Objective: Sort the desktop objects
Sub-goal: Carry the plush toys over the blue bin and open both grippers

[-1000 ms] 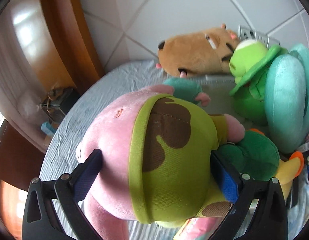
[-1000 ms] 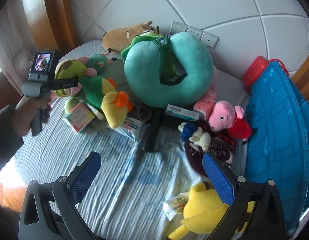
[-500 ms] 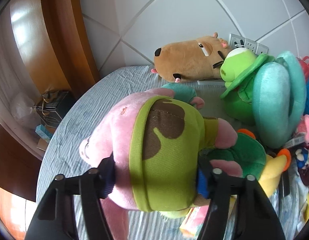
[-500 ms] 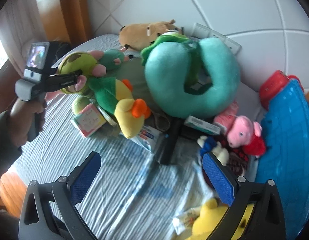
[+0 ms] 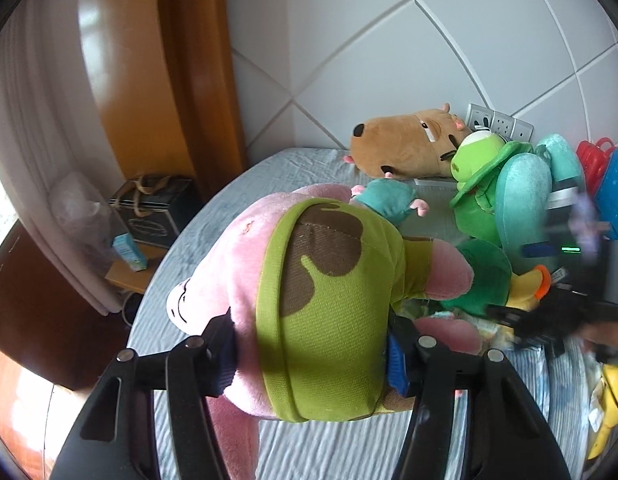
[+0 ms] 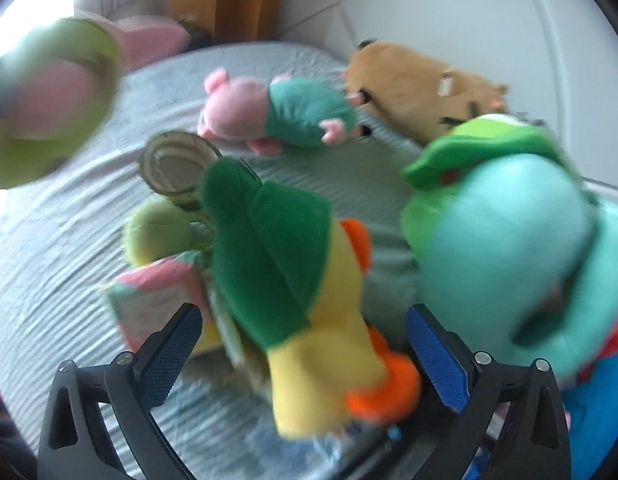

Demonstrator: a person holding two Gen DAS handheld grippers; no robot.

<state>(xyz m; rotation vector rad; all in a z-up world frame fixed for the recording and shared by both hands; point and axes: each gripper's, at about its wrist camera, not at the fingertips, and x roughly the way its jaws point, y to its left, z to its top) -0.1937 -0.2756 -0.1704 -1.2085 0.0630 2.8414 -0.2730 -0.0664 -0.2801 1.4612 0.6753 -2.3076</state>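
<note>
Pink plush (image 5: 309, 300) in green shorts, now clamped in left gripper (image 5: 309, 354) after jaws narrowed from wide, lifted off blue sheet (image 5: 213, 224): first sort pick secured. Right gripper (image 6: 301, 344) now low over yellow duck plush (image 6: 321, 344), jaws wide, not pressing. Pig plush (image 6: 277, 116) at twelve o'clock, mostly hidden in left view.
</note>
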